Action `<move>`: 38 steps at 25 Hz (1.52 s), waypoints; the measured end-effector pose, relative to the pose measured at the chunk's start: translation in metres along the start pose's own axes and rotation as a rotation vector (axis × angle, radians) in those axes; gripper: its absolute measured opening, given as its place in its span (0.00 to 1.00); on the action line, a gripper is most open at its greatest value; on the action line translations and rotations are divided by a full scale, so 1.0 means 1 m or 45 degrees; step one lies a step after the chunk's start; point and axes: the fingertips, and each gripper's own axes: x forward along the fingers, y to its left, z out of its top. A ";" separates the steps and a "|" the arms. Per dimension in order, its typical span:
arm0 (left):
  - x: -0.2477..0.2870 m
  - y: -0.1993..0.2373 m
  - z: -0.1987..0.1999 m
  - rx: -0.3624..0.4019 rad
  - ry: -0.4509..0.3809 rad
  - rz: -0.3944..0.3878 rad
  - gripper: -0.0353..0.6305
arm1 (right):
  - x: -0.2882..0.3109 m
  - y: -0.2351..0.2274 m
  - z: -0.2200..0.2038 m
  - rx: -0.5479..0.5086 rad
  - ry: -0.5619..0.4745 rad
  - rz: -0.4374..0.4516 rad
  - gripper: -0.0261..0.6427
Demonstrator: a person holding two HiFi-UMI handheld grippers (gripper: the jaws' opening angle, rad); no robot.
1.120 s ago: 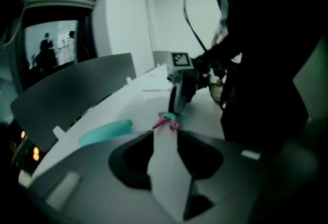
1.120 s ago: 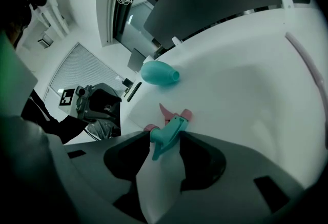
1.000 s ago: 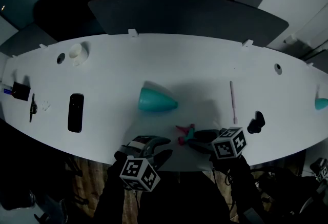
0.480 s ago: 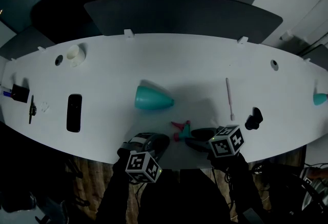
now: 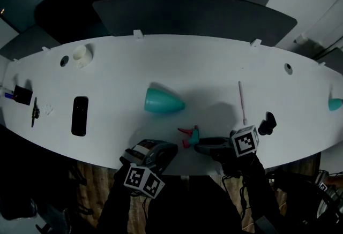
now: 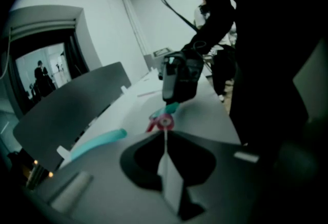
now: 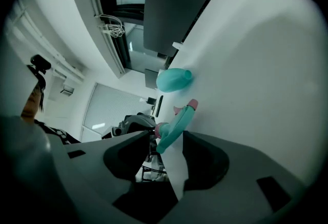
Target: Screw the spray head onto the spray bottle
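Now the right gripper (image 5: 199,144) clamps the spray head (image 5: 188,136); the left gripper (image 5: 169,150) is closed on nothing. Lying unheld on its side, the spray bottle (image 5: 161,100) could roll at contact

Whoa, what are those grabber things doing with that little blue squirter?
A person holds a gripper in each hand. The right gripper is clamped on the teal spray head near the white table's front edge. The left gripper is shut and empty. The spray bottle lies on its side, with nothing screwed on yet.
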 end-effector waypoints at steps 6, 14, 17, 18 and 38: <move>-0.012 -0.001 0.015 0.054 -0.074 0.035 0.08 | 0.013 0.017 0.005 0.112 -0.019 0.145 0.31; -0.018 -0.005 0.020 0.092 -0.093 0.040 0.08 | 0.024 0.030 0.003 0.113 0.021 0.215 0.31; -0.020 -0.004 0.019 0.084 -0.102 0.047 0.08 | 0.025 0.035 0.002 0.098 0.047 0.238 0.31; -0.020 -0.003 0.019 0.084 -0.103 0.050 0.08 | 0.026 0.036 0.001 0.089 0.056 0.240 0.27; -0.044 0.055 0.015 -0.558 -0.329 0.198 0.18 | 0.017 0.038 0.019 -0.642 0.075 -0.237 0.24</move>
